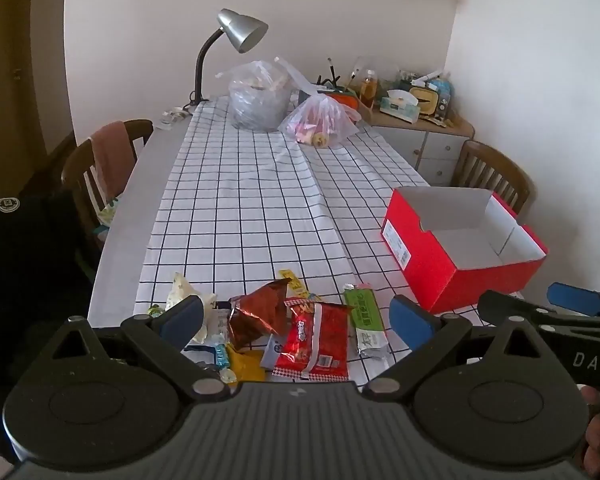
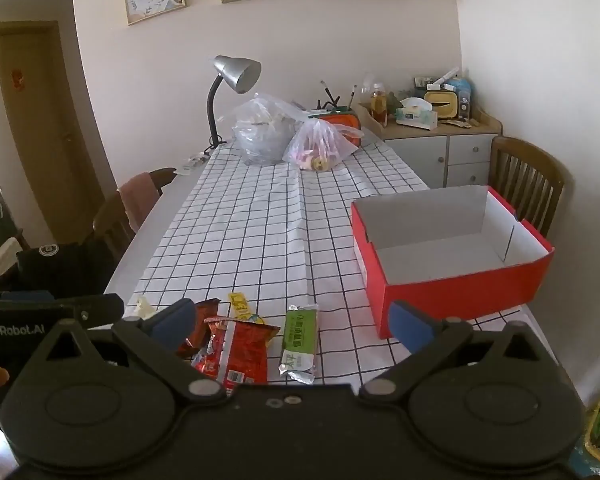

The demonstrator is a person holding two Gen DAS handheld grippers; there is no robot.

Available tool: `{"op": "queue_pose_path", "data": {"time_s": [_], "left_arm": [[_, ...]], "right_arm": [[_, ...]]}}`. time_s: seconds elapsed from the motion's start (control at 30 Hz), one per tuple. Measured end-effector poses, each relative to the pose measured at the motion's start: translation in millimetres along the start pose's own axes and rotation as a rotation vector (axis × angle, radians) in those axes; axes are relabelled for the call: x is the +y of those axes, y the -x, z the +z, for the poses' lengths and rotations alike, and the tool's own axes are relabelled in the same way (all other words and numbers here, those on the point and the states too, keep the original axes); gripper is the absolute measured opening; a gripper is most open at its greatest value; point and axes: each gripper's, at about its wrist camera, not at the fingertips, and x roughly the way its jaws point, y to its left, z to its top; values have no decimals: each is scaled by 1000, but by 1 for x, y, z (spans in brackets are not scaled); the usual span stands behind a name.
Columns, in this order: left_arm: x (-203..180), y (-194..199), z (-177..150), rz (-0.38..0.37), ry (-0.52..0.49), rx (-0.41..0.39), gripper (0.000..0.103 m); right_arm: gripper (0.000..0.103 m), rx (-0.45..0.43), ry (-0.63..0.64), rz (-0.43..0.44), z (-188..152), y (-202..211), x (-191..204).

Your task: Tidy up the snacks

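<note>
Ahead of the right claw [image 2: 294, 324], to its right side, a red cardboard box [image 2: 452, 256] is seen standing open on the desk [image 2: 260, 220], which is covered by a white cloth with a black grid. Only the white inner walls and floor of the box are shown; no packet can be seen inside it. The jaws of the right claw are spread wide, and nothing is gripped between them. Just beyond its fingers the snacks are scattered on the cloth: a green packet [image 2: 299, 346] lies between the two fingertips, a red packet [image 2: 240, 354] lies just left of it, and a yellow wrapper [image 2: 242, 308] is partly tucked behind the red one.

The left claw [image 1: 298, 318] is likewise held spread, with nothing pinched. Between its fingers the snack pile is framed: a crumpled brown foil bag [image 1: 260, 314], the red packet [image 1: 320, 340], the green packet [image 1: 366, 322] toward the right finger, and small wrapped candies [image 1: 222, 354] close to the left finger. The red box [image 1: 464, 248] is found ahead and to the right of this claw.

Far beyond both claws, at the desk's far end, two clear plastic bags [image 2: 296, 136] are seen, filled with contents that cannot be made out, beside a silver lamp [image 2: 236, 74].
</note>
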Motion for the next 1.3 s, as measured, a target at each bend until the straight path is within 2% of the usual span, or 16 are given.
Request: {"op": "queue_pose_path", "data": {"time_s": [0.2,0.73,1.3], "left_arm": [[-2,4,1,-2,-14,-12,100],[-5,1,0,6,-31,19,100],[0,4,-4,16,-17,38,100]], "right_arm": [[103,-8,3,-2,1,3,1],[103,32,-27,-36,-2,1,-6],[103,41,-8,-28,-3,2,-1]]}}
